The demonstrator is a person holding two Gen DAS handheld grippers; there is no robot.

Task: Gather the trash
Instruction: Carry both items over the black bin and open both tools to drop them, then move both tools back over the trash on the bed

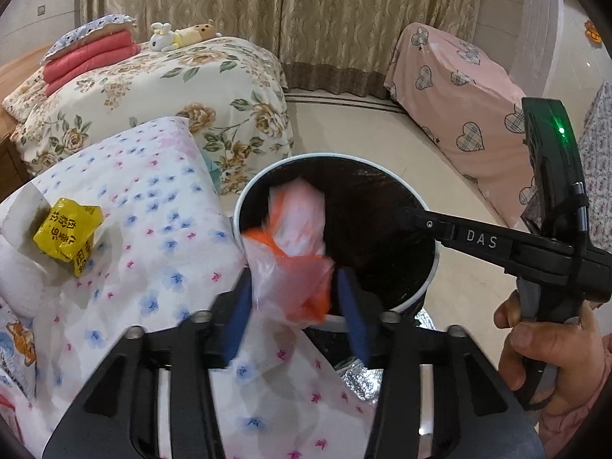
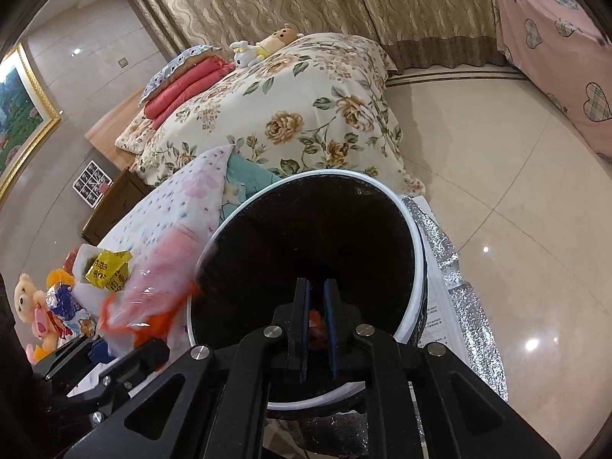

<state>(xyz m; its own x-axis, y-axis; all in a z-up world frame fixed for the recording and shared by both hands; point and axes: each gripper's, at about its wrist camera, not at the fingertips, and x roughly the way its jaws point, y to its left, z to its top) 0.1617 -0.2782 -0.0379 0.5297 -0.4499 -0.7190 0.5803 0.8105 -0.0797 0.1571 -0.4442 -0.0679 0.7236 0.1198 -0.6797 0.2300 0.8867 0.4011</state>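
A: Start at the left gripper. Its blue pads stand apart, with a clear-and-orange plastic wrapper hanging between them; it looks blurred and loose, so I'd call it released rather than pinched.

B: And where is the wrapper relative to the bin?

A: Over the trash bin's white rim, at about nine o'clock on the bin mouth. Part lies over the dark inside, part trails outside toward the flowered cloth.

B: The right gripper?

A: In its own view the right gripper has its jaws nearly closed just over the near edge of the bin, at about six o'clock on the mouth. Something orange shows low between the pads, but I cannot tell whether they pinch it.

B: What could go wrong?

A: My guess: the wrapper is light and straddles the rim, so it may slide outside onto the cloth instead of dropping in. It could also cling to a pad.

B: Anything left?

A: A crumpled yellow packet sits on the cloth at about nine o'clock from the bin, well apart.
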